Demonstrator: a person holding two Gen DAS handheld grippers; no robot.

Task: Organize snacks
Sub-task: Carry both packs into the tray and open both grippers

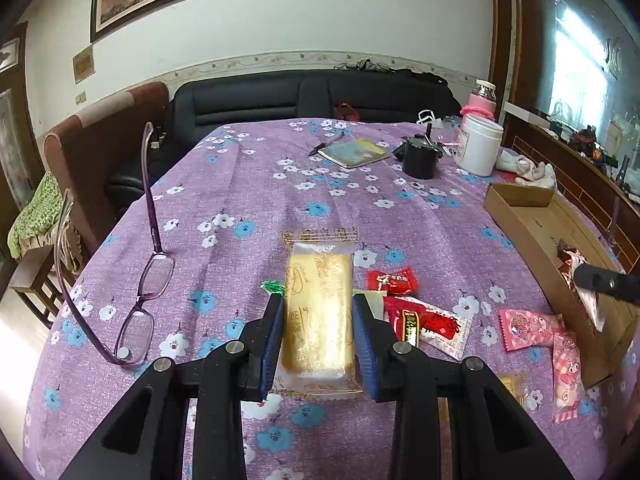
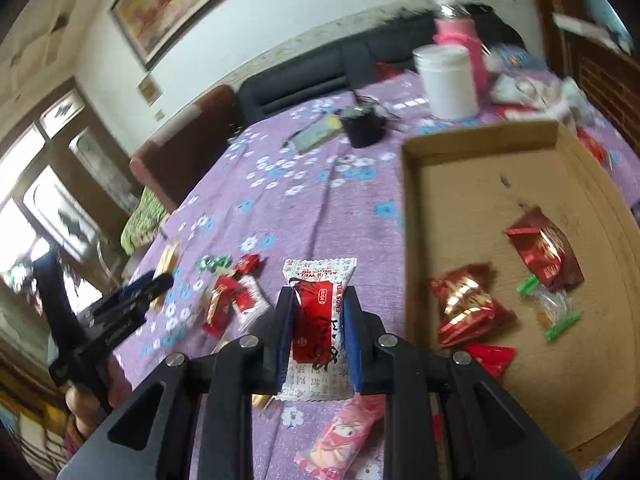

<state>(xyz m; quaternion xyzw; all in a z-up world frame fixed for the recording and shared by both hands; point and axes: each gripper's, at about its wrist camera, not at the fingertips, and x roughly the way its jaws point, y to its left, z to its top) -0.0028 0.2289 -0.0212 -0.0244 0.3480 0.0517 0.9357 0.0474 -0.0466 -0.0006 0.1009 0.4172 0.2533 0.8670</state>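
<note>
While both grippers clamp snacks, left gripper [image 1: 318, 312] on yellow cake [image 1: 319, 312], right gripper [image 2: 318, 308] on red-white packet [image 2: 318, 320]

Red-white snack packet [image 2: 318, 320]: "ENDS WELL" (other print unreadable).

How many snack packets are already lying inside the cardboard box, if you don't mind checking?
4 in the cardboard box: a dark red packet farthest in, a clear green-ended packet beside it, a shiny red packet, and a plain red packet nearest. The near corner may hide more.
</note>
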